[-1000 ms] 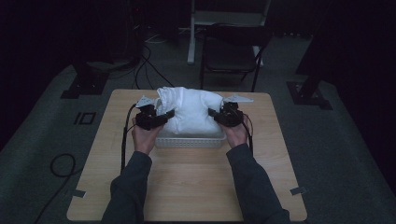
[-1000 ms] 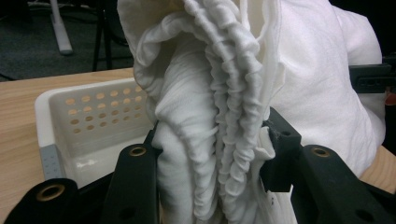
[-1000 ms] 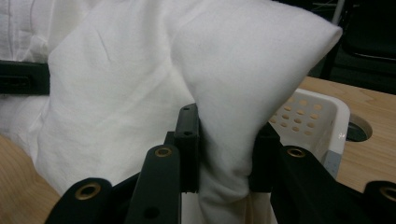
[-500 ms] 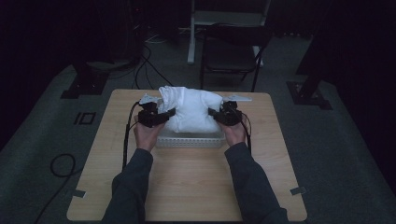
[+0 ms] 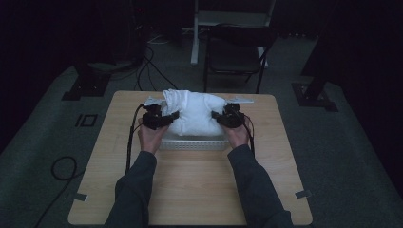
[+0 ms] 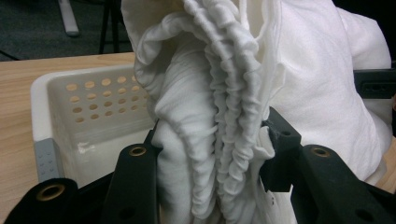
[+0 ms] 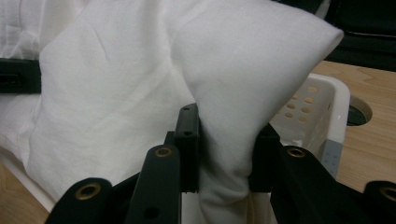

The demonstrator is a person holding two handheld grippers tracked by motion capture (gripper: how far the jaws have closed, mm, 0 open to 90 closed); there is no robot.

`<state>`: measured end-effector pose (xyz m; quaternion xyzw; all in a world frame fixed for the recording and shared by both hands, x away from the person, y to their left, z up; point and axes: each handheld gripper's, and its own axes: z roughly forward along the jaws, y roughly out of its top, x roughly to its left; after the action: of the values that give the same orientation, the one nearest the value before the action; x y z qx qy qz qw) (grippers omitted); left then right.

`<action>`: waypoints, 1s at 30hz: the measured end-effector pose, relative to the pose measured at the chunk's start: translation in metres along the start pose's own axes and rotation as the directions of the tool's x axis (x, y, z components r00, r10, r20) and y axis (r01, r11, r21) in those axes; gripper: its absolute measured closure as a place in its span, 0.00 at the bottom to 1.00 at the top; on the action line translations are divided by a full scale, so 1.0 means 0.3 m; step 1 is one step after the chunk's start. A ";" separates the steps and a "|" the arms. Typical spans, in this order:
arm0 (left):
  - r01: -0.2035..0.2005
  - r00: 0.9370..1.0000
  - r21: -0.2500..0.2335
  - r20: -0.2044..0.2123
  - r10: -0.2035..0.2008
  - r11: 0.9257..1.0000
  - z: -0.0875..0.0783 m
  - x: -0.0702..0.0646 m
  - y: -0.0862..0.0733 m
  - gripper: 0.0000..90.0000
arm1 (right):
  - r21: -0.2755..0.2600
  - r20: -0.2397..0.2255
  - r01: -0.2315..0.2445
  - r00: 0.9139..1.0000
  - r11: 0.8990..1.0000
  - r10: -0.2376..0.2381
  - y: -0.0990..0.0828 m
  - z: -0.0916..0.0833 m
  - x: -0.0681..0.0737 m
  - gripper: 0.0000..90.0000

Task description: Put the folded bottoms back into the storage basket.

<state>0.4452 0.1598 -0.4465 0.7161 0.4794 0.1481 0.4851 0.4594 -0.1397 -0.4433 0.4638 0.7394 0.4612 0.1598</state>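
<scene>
High view: both grippers, left gripper (image 5: 164, 118) and right gripper (image 5: 223, 118), pinch the white cloth (image 5: 195, 114) over the basket (image 5: 190, 144); next, probably lowering it in evenly.

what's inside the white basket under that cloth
The bunched white cloth sits in the perforated white basket, each end clamped by the left gripper and right gripper. Whatever lies beneath is covered; a bare stretch of inner wall shows in the left gripper view.
</scene>
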 end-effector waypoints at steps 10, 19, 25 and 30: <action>0.009 1.000 0.016 -0.017 -0.009 1.000 0.020 0.005 -0.009 0.63 | 0.015 0.009 0.002 1.000 1.000 -0.002 -0.005 0.017 -0.006 0.80; 0.013 0.999 0.035 -0.038 -0.011 0.999 0.037 0.015 -0.021 0.63 | 0.037 0.022 0.003 1.000 0.999 -0.004 -0.016 0.044 -0.003 0.80; 0.027 0.999 0.052 -0.049 -0.024 0.998 0.047 0.020 -0.048 0.63 | 0.057 0.034 0.021 0.999 0.998 -0.023 -0.027 0.057 0.005 0.80; 0.022 0.998 0.065 -0.064 -0.018 0.998 0.056 0.020 -0.061 0.63 | 0.073 0.043 0.029 0.999 0.997 -0.032 -0.041 0.070 0.010 0.79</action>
<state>0.4495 0.1569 -0.4714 0.7218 0.5064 0.1499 0.4472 0.4651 -0.1278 -0.4640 0.4681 0.7589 0.4212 0.1660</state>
